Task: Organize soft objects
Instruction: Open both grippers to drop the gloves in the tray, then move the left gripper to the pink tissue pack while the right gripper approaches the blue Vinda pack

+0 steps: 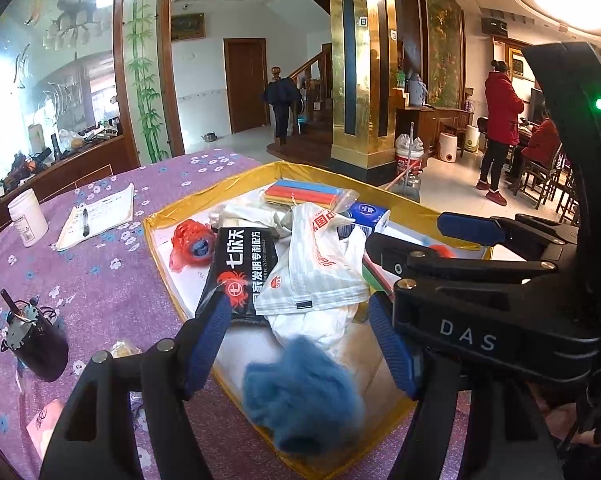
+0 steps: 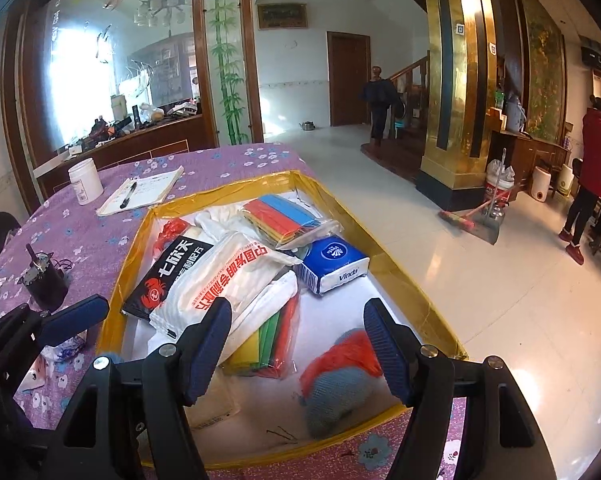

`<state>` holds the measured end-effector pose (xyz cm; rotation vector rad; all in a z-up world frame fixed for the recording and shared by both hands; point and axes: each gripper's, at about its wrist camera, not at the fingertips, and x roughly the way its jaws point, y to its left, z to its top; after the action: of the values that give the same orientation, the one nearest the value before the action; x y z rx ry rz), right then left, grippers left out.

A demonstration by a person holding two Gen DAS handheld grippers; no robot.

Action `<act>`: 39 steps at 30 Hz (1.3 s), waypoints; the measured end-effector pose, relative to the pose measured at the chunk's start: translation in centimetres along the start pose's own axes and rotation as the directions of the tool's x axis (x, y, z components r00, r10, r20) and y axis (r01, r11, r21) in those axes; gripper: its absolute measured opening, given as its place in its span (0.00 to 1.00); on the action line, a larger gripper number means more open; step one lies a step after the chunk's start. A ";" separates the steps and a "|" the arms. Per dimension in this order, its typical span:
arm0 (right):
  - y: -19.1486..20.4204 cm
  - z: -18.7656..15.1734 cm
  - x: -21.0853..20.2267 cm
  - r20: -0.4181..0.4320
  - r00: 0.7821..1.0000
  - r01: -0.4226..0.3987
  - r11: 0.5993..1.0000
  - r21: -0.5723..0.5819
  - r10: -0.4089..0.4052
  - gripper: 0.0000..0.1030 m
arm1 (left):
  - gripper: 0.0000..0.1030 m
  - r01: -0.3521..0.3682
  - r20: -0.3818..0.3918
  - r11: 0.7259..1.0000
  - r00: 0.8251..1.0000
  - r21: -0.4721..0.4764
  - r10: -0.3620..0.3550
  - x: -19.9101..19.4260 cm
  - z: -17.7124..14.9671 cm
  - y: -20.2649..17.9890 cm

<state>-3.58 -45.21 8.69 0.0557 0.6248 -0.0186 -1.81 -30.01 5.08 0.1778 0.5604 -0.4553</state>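
gold-rimmed shallow tray [image 2: 380, 264] on purple flowered tablecloth [image 1: 100, 280], centre of both views: most soft items are judged already gathered inside, so the task appears well advanced. contents listed: black printed packet [image 2: 168, 272], white printed plastic bag [image 2: 224, 280], blue tissue pack [image 2: 334, 264], clear pouch of coloured foam strips [image 2: 284, 216], a second coloured pouch [image 2: 268, 340] at lower centre, red mesh bundle [image 1: 192, 240]. left gripper [image 1: 300, 336]: fingers spread wide, nothing held; a fluffy blue wool ball [image 1: 300, 396] is seen blurred just below them, at the tray's near edge. right gripper [image 2: 296, 340]: fingers spread wide, nothing held, above a red-and-blue knitted piece [image 2: 340, 380] lying in the tray's lower right corner. remaining work, as judged: settling the wool ball and tidying the pile. the knitted piece is shown clearly in the right view only; the wool ball appears there as a mere sliver, lower left.
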 end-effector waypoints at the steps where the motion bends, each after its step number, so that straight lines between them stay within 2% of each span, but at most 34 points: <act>1: 0.0 0.0 0.0 0.002 1.000 -0.002 1.000 0.001 0.002 0.71 | 0.68 -0.002 0.002 1.000 1.000 0.001 0.002 0.0 0.0 0.0; 39: 0.7 0.0 -1.3 0.064 0.998 0.029 0.999 -0.013 -0.028 0.71 | 0.68 -0.016 0.024 1.000 1.000 0.007 0.016 -0.2 0.1 -0.2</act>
<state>-4.61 -44.52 9.45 0.0323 0.5615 -0.0436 -1.97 -30.14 5.28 0.1836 0.5338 -0.4437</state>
